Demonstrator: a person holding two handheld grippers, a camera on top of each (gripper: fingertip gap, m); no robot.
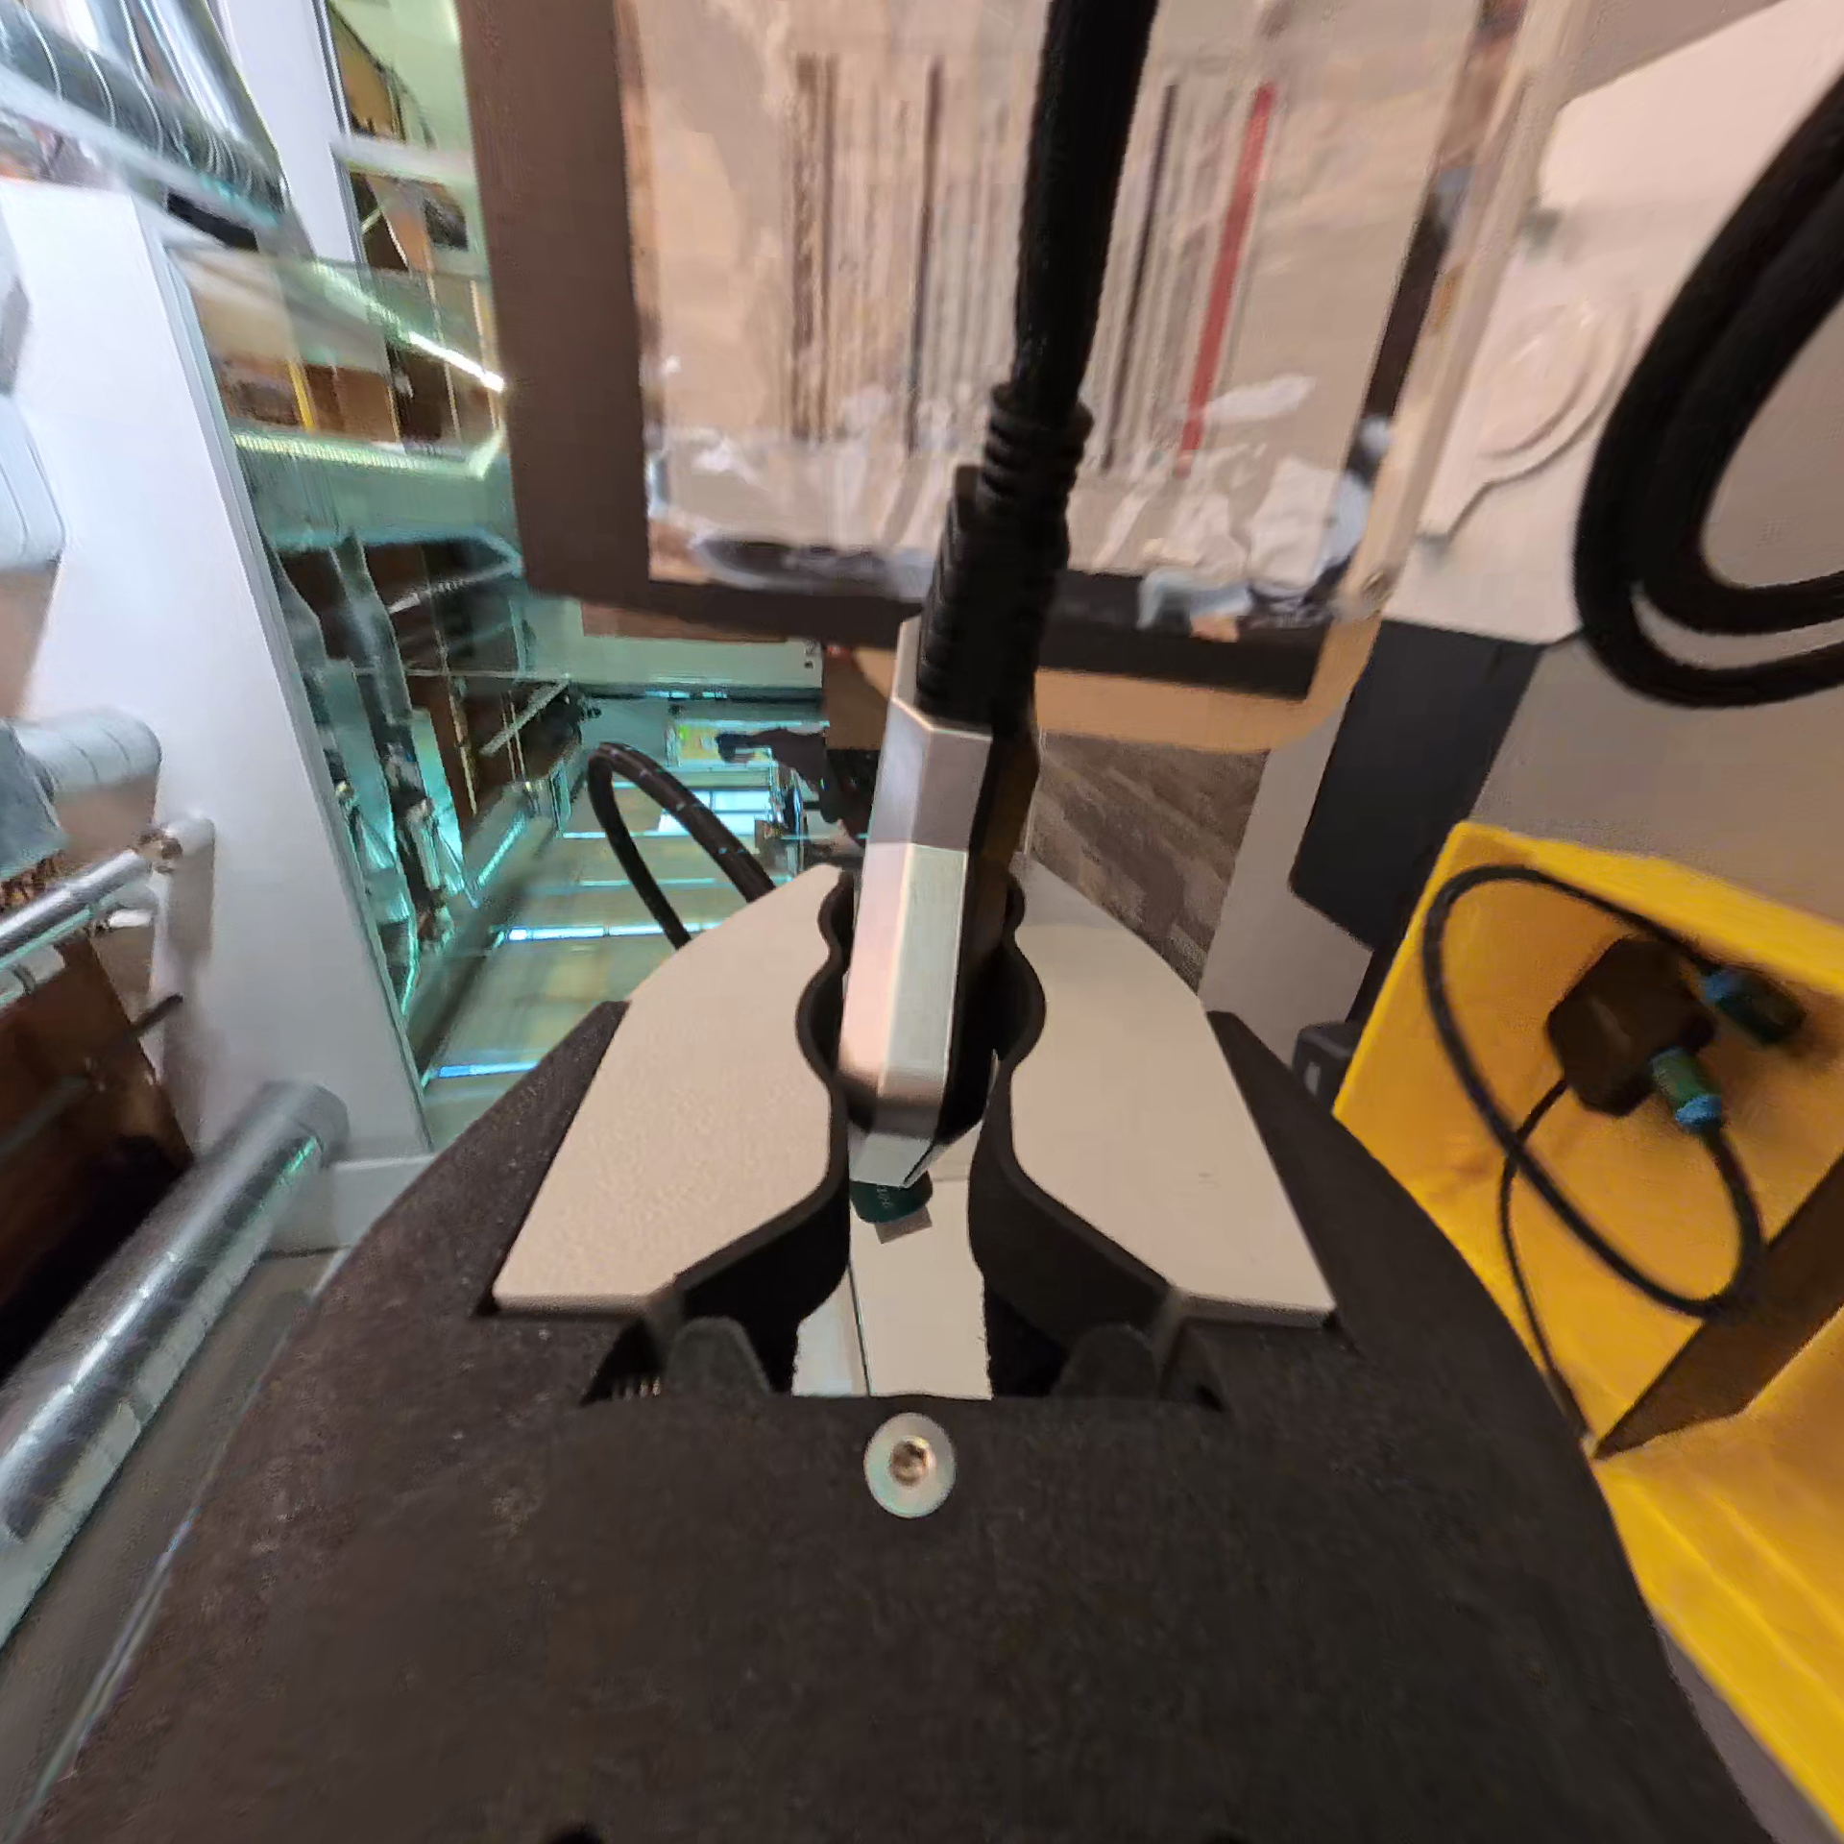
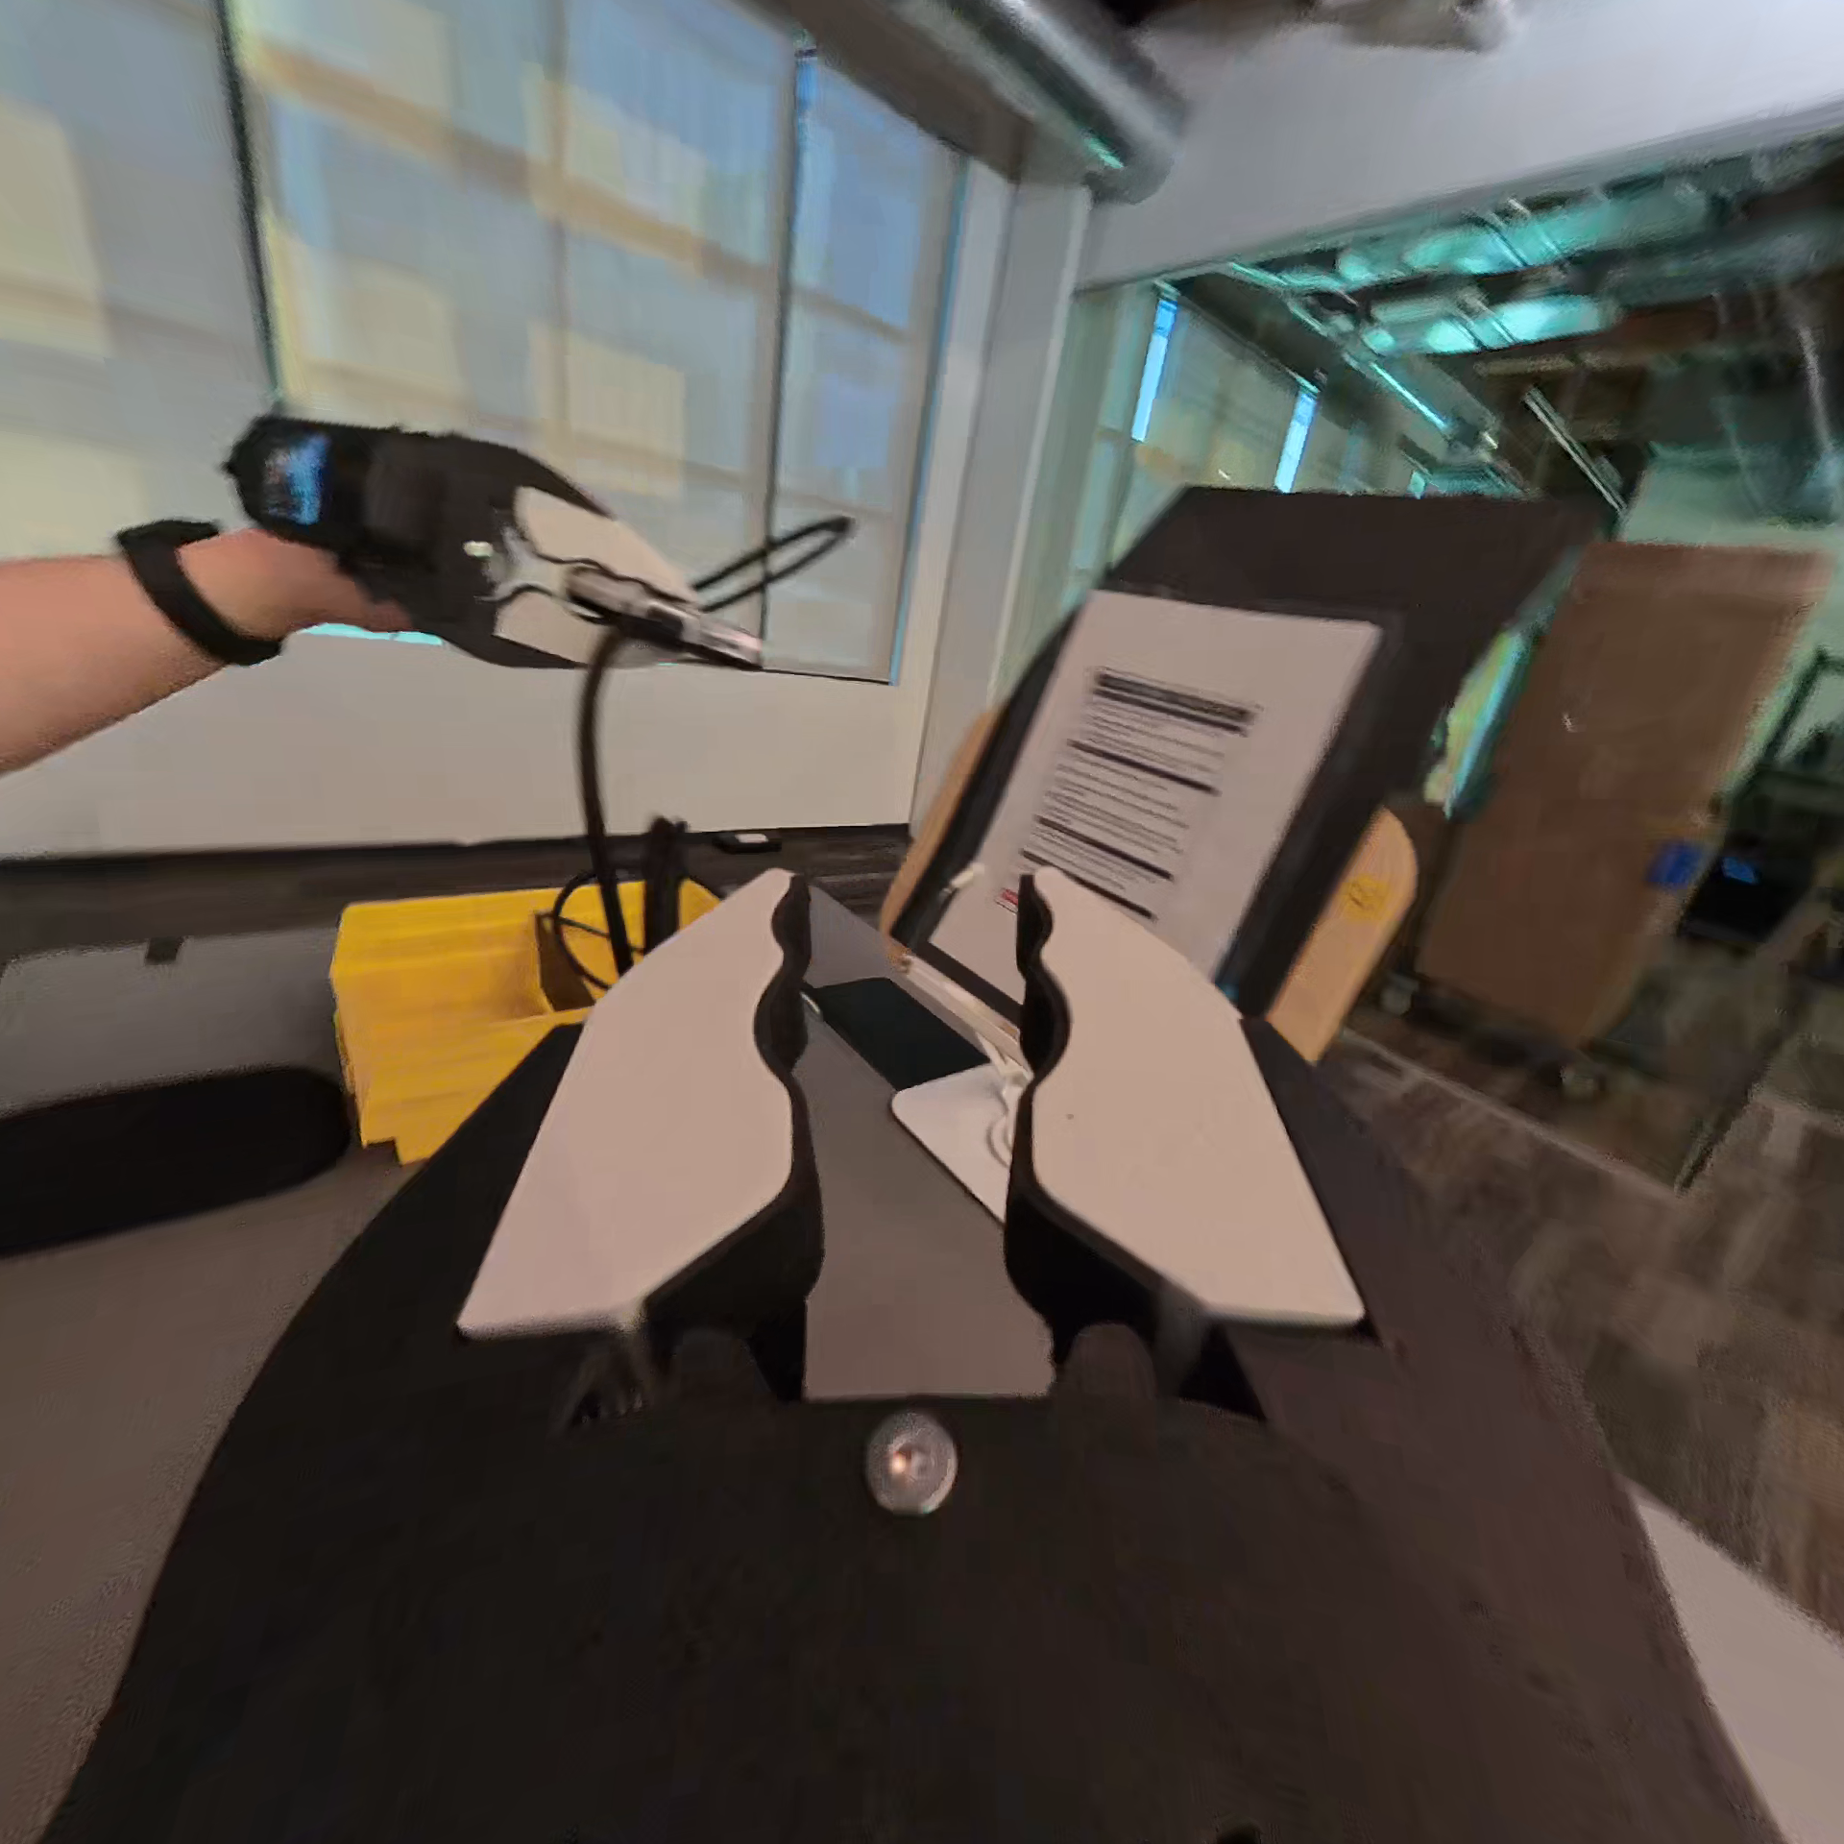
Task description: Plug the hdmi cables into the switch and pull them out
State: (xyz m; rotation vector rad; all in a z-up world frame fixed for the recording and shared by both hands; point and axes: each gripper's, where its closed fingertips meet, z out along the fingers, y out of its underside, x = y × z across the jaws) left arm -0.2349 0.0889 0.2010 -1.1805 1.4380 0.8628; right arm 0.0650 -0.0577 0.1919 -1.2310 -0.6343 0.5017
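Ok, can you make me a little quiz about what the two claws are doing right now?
1. True or false: the right claw is squeezing a plug.
2. What does the left claw hold? A) a spoon B) the silver switch C) a pen
3. Fill in: the bin is coloured ____.

Key: 1 false, it is open and empty. 2 B, with a black cable plugged into it. 3 yellow.

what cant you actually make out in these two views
- Switch ports: in the left wrist view the left tool and a plugged black HDMI cable cover them.
- How many cables are plugged in: not clear; the right wrist view is motion-blurred and small there.
- Yellow bin contents: the right tool covers part in its own view; the other view cuts the bin at its edge.
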